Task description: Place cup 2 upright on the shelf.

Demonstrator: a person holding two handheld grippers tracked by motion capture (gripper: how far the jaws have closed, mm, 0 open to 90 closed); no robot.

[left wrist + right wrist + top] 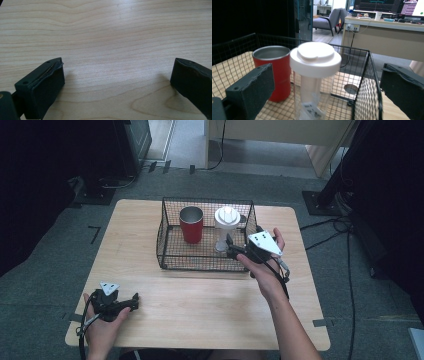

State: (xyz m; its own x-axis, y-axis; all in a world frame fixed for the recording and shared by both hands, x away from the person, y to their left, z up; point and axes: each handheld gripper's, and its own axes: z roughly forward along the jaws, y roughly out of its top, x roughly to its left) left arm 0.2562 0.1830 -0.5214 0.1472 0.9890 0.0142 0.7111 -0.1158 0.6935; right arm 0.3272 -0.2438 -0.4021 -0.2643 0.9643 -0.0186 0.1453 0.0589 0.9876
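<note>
A black wire basket (167, 232) stands on the wooden table (200, 295). Inside it are a red cup (191, 224) with a metal lining and a clear tumbler with a white lid (227, 217). My right gripper (230, 246) is open at the basket's right front corner, jaws spread either side of the tumbler (315, 60), not touching it; the red cup (274, 67) stands just left of it. My left gripper (134, 301) rests open near the table's front left, with bare wood (112, 62) between its jaws.
The basket's right wall (368, 82) rises between the tumbler and my right jaw. A dark stand base (322, 202) and cables (330, 227) lie on the floor to the right. A desk (384, 37) and chair (329, 20) stand beyond.
</note>
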